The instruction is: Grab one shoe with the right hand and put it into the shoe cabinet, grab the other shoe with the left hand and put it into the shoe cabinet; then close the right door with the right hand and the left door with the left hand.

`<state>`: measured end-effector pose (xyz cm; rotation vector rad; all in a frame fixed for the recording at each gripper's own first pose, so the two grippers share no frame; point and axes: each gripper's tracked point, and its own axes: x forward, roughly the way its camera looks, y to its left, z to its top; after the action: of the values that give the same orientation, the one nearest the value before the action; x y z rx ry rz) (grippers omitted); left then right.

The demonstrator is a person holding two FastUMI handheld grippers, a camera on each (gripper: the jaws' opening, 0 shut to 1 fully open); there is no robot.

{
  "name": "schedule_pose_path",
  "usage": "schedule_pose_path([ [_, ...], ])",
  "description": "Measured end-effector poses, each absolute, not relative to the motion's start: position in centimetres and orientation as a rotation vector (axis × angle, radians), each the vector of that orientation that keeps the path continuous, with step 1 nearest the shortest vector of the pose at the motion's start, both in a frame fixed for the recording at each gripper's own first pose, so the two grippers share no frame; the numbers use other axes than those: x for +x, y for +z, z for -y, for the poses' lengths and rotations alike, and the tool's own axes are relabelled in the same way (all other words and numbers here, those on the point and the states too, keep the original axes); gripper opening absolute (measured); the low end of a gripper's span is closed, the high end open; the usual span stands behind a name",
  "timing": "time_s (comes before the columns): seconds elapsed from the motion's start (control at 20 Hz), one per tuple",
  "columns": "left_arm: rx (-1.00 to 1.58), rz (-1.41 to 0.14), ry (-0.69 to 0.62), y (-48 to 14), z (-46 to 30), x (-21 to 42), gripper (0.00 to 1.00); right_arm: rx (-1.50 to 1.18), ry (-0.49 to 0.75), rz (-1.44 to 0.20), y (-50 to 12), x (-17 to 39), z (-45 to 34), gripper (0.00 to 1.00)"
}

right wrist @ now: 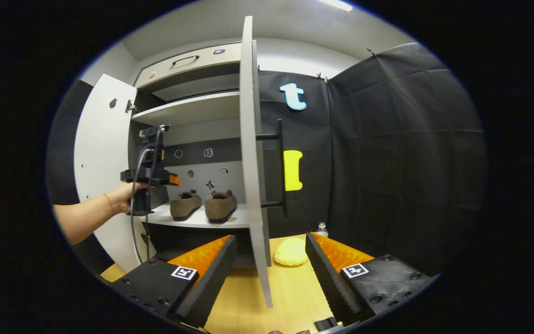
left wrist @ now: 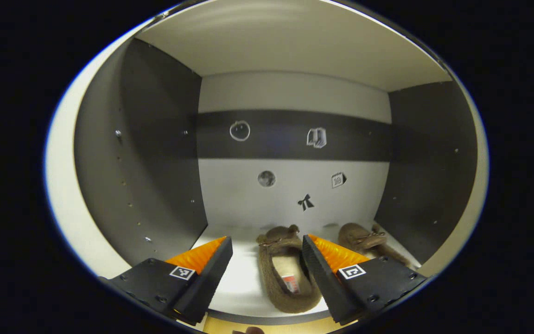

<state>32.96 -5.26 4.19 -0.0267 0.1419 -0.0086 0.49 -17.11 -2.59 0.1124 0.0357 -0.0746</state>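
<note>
Spread and empty, the right gripper [right wrist: 270,264] straddles the edge-on right door [right wrist: 254,185], its long axis upright, while both shoes [right wrist: 202,205] sit shelved before the released left gripper [left wrist: 267,264].

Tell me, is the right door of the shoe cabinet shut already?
No, the right door stands wide open, edge-on between the right gripper's fingers, with both shoes visible on the shelf.

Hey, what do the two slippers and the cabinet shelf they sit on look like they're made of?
Slippers: probably brown felt or wool, going by the fuzzy matte outside, with a paler lining visible in the left gripper view.
Shelf: likely laminated board, smooth and off-white with a faint sheen.
Right door: seemingly the same flat, pale board, seen edge-on.
</note>
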Motion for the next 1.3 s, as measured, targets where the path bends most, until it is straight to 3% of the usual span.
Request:
schedule_pose_path([
  [0.4,-0.016,0.0,-0.053,7.1,6.5,23.5,0.96,0.161,-0.206,-0.05,-0.6,4.4,24.9,0.97],
  [0.75,-0.069,0.001,-0.157,5.7,8.8,15.8,0.96,0.177,-0.148,-0.021,1.9,7.5,24.3,0.98],
  [1.3,-0.037,-0.009,-0.177,4.6,6.6,8.2,0.96,0.168,-0.135,-0.001,2.2,7.0,21.2,0.98],
])
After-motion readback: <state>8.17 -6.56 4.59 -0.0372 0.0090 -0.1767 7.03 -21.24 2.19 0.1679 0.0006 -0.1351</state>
